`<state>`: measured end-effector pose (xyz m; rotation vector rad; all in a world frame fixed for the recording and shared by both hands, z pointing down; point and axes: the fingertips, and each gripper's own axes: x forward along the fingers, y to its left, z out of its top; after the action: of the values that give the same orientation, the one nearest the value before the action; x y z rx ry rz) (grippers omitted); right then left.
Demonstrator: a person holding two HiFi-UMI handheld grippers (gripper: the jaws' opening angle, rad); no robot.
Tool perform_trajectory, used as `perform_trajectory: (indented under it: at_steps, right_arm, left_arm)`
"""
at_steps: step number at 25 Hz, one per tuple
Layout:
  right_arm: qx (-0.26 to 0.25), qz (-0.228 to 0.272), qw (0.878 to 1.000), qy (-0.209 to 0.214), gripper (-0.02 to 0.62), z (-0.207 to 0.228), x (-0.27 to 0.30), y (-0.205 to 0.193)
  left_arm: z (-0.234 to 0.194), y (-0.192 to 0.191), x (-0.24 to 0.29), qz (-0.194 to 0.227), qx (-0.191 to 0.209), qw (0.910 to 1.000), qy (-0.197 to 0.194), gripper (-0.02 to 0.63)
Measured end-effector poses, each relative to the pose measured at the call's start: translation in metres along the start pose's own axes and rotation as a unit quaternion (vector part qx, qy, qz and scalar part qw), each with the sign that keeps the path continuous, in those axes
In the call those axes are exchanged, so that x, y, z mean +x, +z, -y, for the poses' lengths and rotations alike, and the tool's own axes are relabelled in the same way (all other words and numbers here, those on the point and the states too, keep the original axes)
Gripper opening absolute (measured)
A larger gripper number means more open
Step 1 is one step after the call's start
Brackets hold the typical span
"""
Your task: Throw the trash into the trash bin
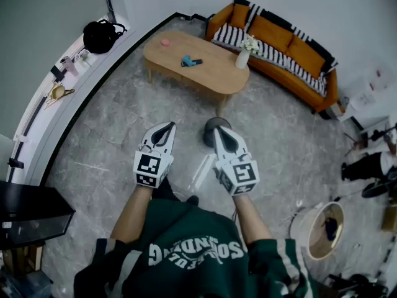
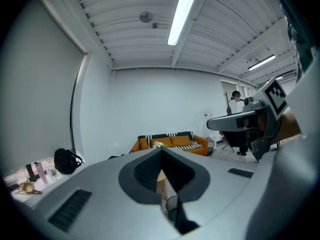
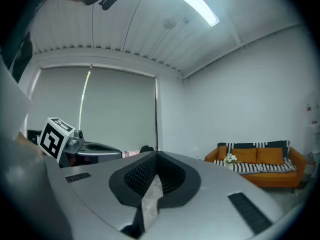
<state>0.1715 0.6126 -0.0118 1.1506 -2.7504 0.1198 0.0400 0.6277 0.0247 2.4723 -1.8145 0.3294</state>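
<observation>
Both grippers are held side by side over the grey floor, pointing toward a wooden coffee table (image 1: 211, 73). My left gripper (image 1: 166, 128) is shut with nothing in it; its own view shows the tips (image 2: 161, 151) meeting. My right gripper (image 1: 220, 130) is shut and empty too, its tips (image 3: 156, 155) together. A small dark round trash bin (image 1: 211, 129) stands on the floor just beyond the right gripper's tip, before the table; the mesh bin (image 2: 171, 204) also shows low through the left jaws' gap. A blue and dark piece of trash (image 1: 188, 61) lies on the table, with a pink item (image 1: 165, 41) farther back.
A white vase of flowers (image 1: 243, 56) stands at the table's right end. An orange sofa (image 1: 279, 39) lines the far wall. A black bag (image 1: 102, 35) sits on the left ledge, a black cabinet (image 1: 31, 213) at near left, a round white basket (image 1: 322, 228) at near right.
</observation>
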Motion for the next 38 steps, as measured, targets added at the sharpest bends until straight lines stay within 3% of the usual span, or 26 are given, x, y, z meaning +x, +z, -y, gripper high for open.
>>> perform_trajectory:
  at_steps: [7,12,22,30,38]
  right_arm:
    - [0.018,0.044,0.999,0.001,-0.002,0.006,-0.007,-0.004]
    - [0.013,0.018,1.0,-0.015,-0.002,0.013,-0.011,-0.005]
    - [0.034,0.026,0.999,0.0,-0.002,0.013,0.005,-0.017]
    - [0.045,0.002,0.999,-0.006,-0.002,0.026,0.071,-0.021]
    - [0.047,-0.02,0.999,-0.013,-0.002,0.021,0.186,-0.005]
  left_arm:
    - [0.008,0.0,0.0,0.0,-0.004,1.0,-0.006,0.0]
    - [0.008,0.0,0.002,-0.002,-0.003,1.0,0.001,0.0]
    - [-0.009,-0.007,0.008,-0.011,-0.015,0.9998,0.012,0.0]
    - [-0.062,-0.005,0.058,-0.007,-0.022,0.9997,0.005,0.0]
    - [-0.149,-0.006,0.116,-0.008,-0.027,0.9994,-0.019,0.0]
